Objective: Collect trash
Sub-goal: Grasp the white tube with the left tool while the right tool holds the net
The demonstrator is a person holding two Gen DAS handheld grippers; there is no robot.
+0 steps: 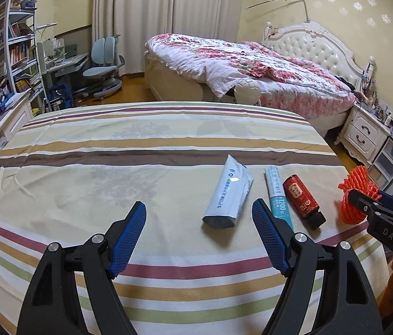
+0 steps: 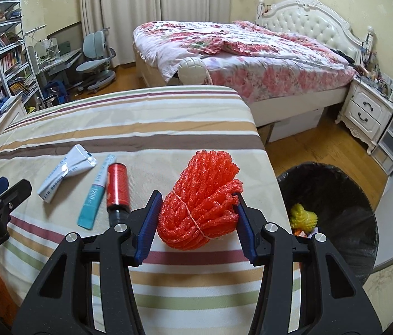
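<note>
Right hand-held gripper (image 2: 196, 220) angled down, clamping foam net (image 2: 202, 203)

Readable text, few items only. Right gripper (image 1: 359, 199) body, seen at far right of left wrist view: "DAS". Left gripper (image 2: 4, 187) body, at left edge of right wrist view: "GenRobot.AI". Teal-and-white tube (image 1: 278, 195) on striped cloth: "1200", other chars too small. White pouch (image 1: 228, 195) and red can (image 1: 302, 199) carry print, not legible.
</note>
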